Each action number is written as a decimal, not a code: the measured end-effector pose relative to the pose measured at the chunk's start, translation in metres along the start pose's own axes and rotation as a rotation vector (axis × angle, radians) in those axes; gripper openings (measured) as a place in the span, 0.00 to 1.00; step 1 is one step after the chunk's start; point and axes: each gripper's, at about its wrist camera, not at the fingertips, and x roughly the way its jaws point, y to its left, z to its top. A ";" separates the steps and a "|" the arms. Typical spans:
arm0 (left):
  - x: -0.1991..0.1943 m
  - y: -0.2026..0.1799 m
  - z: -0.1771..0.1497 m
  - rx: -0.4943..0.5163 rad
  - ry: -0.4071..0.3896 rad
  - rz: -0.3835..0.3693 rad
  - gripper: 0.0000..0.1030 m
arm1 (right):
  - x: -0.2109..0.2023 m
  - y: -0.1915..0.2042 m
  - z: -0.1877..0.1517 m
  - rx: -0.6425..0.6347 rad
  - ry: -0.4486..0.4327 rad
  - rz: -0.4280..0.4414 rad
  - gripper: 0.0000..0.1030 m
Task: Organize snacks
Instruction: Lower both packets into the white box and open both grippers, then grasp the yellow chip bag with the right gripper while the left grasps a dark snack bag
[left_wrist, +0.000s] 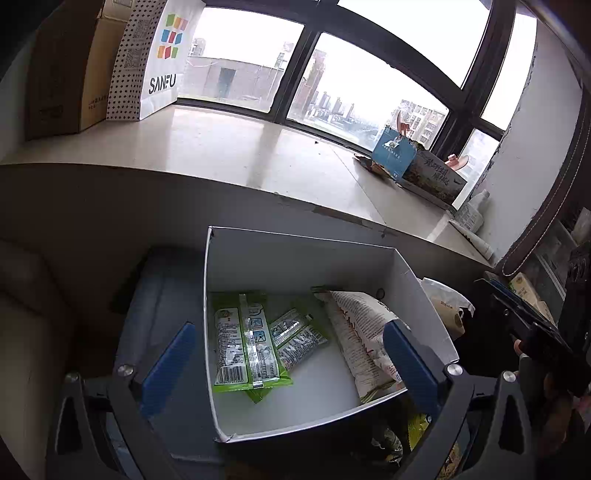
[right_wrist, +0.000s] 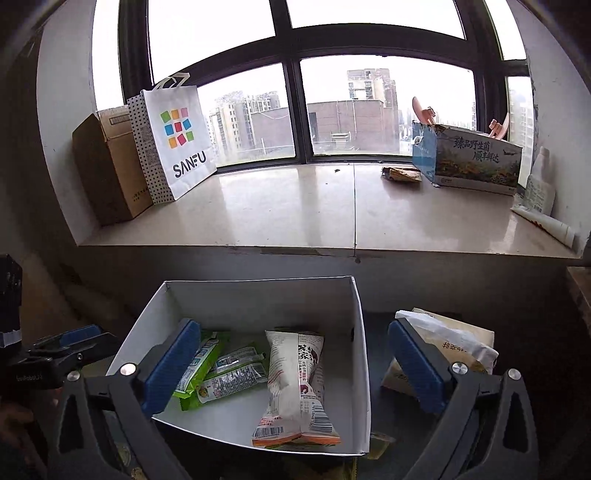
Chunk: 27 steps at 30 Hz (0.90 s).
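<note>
The left tool (left_wrist: 291, 365) and the right tool (right_wrist: 293, 363) both hung over the white box (right_wrist: 364, 354) with fingers spread apart and empty. The green snack packets (right_wrist: 218, 373) lay at its left and the white snack bag (right_wrist: 291, 384) at its right, seemingly sorted by kind, while the crumpled bag (right_wrist: 443, 339) outside to the right probably awaited packing.

Yellow packet (left_wrist: 419, 430) half-hidden under box (left_wrist: 295, 254)

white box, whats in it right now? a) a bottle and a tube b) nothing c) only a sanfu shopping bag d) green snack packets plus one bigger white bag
d: the white box holds green snack packets on its left side and a larger white snack bag on its right side, seen from both wrist views.
</note>
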 end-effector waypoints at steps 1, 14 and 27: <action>-0.008 -0.001 0.000 0.010 -0.010 0.008 1.00 | -0.004 0.002 -0.001 -0.005 -0.005 0.001 1.00; -0.132 -0.020 -0.063 0.167 -0.131 -0.029 1.00 | -0.117 0.036 -0.067 -0.076 -0.126 0.137 1.00; -0.178 -0.006 -0.174 0.159 -0.069 -0.080 1.00 | -0.196 0.018 -0.197 -0.041 -0.060 0.088 1.00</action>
